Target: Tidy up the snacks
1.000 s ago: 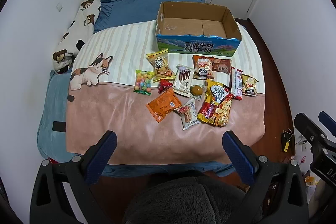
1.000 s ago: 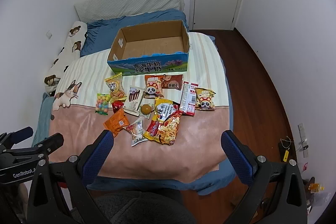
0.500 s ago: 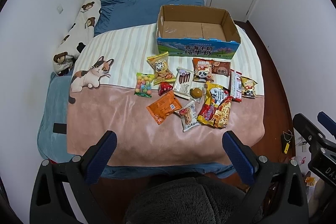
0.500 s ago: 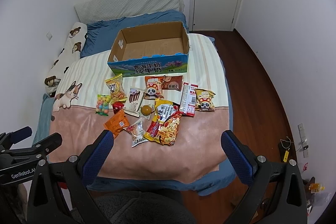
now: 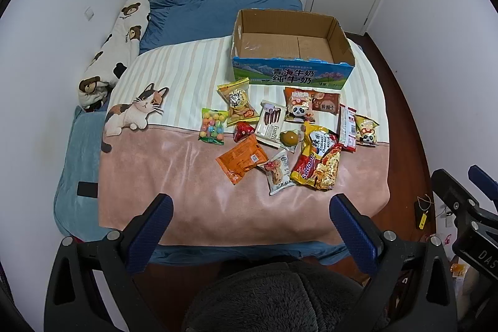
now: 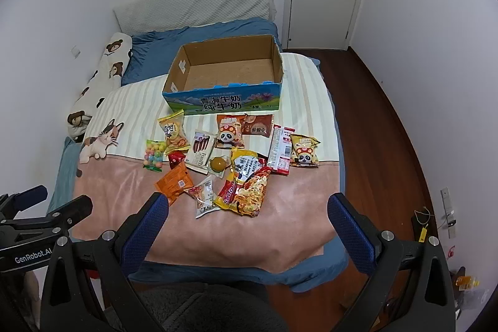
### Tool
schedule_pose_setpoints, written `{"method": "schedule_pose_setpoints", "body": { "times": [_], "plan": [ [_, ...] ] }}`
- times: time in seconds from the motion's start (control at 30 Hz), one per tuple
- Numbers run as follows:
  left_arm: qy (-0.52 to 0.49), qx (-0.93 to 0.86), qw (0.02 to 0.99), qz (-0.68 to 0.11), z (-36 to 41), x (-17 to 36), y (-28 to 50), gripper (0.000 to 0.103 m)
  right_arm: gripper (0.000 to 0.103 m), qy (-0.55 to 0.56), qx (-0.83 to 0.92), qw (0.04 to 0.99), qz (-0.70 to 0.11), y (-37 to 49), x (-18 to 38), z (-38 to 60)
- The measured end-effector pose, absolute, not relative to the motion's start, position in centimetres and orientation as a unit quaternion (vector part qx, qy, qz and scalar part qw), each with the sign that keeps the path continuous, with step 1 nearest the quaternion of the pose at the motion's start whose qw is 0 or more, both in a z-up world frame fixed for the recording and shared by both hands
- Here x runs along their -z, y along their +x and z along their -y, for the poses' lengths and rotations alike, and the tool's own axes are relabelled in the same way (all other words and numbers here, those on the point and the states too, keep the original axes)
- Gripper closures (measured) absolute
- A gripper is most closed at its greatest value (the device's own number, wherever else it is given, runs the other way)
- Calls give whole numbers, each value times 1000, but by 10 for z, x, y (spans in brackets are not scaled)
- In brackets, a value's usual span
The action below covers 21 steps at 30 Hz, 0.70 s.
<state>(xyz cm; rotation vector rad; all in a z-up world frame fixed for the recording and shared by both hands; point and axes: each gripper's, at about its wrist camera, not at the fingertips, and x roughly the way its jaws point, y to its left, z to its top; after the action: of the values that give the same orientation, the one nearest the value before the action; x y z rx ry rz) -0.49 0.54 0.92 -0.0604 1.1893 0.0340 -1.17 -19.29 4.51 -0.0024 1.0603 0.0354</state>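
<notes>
Here, the snacks (image 5: 280, 139) lie scattered on the bed (image 5: 174, 164), just in front of the empty cardboard box (image 5: 292, 49). Both the left tool (image 5: 249, 226) and the right tool (image 6: 247, 223) hover spread wide, holding nothing, well short of the box.

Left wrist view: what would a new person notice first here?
The pile of snack packets spread in the middle of the pink blanket catches the eye first. Just behind it stands an open cardboard box, nothing inside. Both grippers, left and right, hang open at the bed's near edge.
</notes>
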Motion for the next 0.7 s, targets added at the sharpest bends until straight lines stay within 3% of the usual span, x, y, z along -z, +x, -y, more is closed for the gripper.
{"method": "schedule_pose_setpoints", "body": {
  "times": [0.7],
  "plan": [
    [-29,-15,831,-556,-1,-15,-5,0,0,0,-18,863,-504,-14,-47,192]
  ]
}}
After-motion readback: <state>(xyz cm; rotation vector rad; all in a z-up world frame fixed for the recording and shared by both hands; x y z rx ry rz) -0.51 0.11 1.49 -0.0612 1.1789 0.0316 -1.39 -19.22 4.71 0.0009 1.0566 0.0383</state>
